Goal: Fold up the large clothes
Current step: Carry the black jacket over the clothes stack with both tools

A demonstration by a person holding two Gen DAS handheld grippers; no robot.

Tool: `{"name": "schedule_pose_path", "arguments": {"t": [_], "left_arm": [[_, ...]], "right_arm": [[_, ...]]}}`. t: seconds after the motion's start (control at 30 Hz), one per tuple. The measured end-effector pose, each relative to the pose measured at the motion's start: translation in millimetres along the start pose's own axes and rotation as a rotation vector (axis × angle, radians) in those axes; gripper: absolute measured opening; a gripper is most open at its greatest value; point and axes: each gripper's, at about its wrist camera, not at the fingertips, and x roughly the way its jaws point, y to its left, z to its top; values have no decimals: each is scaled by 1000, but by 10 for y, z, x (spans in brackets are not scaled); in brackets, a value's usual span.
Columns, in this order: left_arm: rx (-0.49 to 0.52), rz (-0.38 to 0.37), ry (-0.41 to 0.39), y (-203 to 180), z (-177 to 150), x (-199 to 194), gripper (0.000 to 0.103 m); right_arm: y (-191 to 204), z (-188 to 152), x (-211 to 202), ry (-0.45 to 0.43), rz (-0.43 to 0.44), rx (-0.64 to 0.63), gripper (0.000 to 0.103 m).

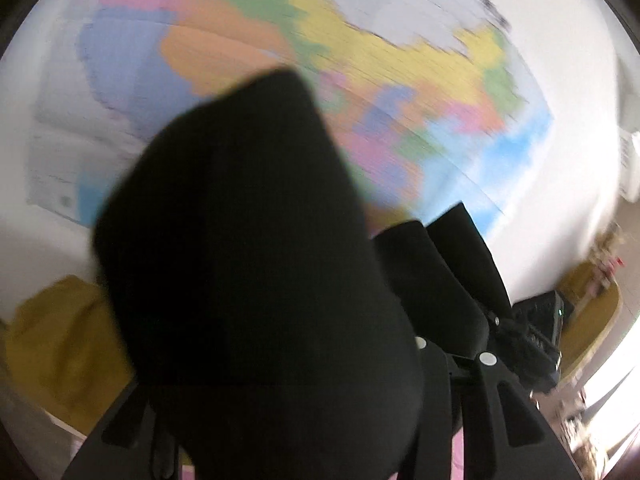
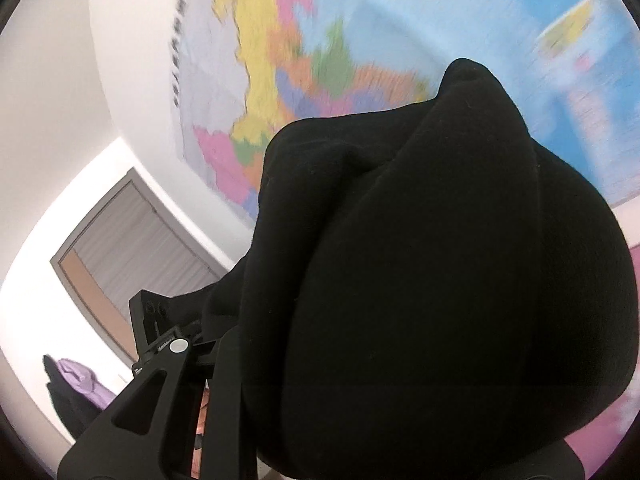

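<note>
The left gripper (image 1: 360,280) pinches a bunched black garment (image 1: 248,240) that hides most of its fingers. The right gripper (image 2: 248,320) likewise grips black cloth (image 2: 440,280). Behind hangs a coloured wall map (image 1: 400,72); a mustard cushion (image 1: 60,344) sits low, a grey door (image 2: 132,248) aside.

Coloured wall map (image 1: 360,80), yellow cushion (image 1: 60,340), brown door (image 2: 132,248)
</note>
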Motion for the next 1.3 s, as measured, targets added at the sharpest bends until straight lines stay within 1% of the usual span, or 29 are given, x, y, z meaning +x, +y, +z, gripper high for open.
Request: {"name": "schedule_pose_path", "arguments": {"t": [0.03,0.13,0.2,0.27,0.33,0.37,0.43,0.47,0.5,0.53,0.57,0.6,0.63,0.67,0.7,0.73,0.77,0.8,0.83,0.87,0.9,0.97,1.0,1.07,1.1,1.13,1.2,1.27,1.3], "left_arm": [[-12,27,-10,136,26,-52,39],[-38,97,-30,478,130,-46,39],[-51,138,-49,735,173,-31,39],[-81,138,-61,986,164,-8,39],[-101,147,-70,1249,82,57,39],[-114,176,-58,1428,-11,141,39],[-137,225,-13,1716,-195,308,39],[-183,255,30,1951,-360,436,39],[-207,273,60,2078,-455,510,39],[-247,292,100,2290,-623,612,39],[-288,282,112,2447,-758,655,41],[-333,245,110,2585,-894,654,43],[-352,223,95,2636,-957,616,46],[-360,209,83,2654,-981,583,46],[-366,195,70,2661,-997,541,47],[-370,198,68,2660,-998,507,47],[-372,202,70,2659,-996,495,48],[-375,208,74,2655,-991,483,49],[-380,211,82,2686,-954,559,50],[-383,215,85,2642,-996,431,51],[-378,218,79,2555,-1103,153,51],[-356,231,51,2444,-1119,38,55],[-337,245,20,2369,-1140,-84,56],[-311,271,-26,2331,-1118,-238,57],[-304,281,-46,2425,-1014,-191,57],[-292,300,-82,2386,-1033,-368,58],[-252,326,-173,2155,-1028,-600,63],[-186,315,-220,1988,-1047,-763,68],[-141,311,-229,1934,-1017,-797,70]], "right_arm": [[2,-17,110,16,7,6,23],[-39,-75,624,66,26,34,23],[-9,-206,884,85,27,31,23],[-30,-340,1021,93,18,5,23],[-108,-522,1076,110,-3,-3,24],[-198,-629,1177,133,-13,5,24],[-424,-894,1372,214,-69,47,27],[-558,-1063,1485,278,-105,62,29],[-710,-1252,1594,349,-150,72,30],[-821,-1376,1642,387,-167,86,31],[-920,-1467,1655,407,-164,101,34],[-967,-1513,1620,410,-150,105,35],[-957,-1504,1589,409,-140,101,40],[-932,-1477,1591,418,-137,88,46],[-868,-1448,1524,431,-142,67,49],[-818,-1432,1454,429,-132,48,56],[-791,-1329,1516,430,-129,26,63],[-758,-1272,1480,433,-135,3,66],[-711,-1232,1352,433,-136,-29,69],[-683,-1196,1244,434,-137,-56,69],[-657,-1168,1106,451,-148,-89,68],[-691,-1088,865,468,-149,-145,67],[-679,-1049,603,449,-170,-209,66],[-612,-924,468,373,-237,-306,65],[-604,-805,371,327,-233,-321,65],[-605,-857,338,310,-228,-316,65],[-697,-721,463,298,-242,-306,65],[-684,-738,658,345,-249,-318,68],[-726,-798,780,372,-275,-343,69]]}}
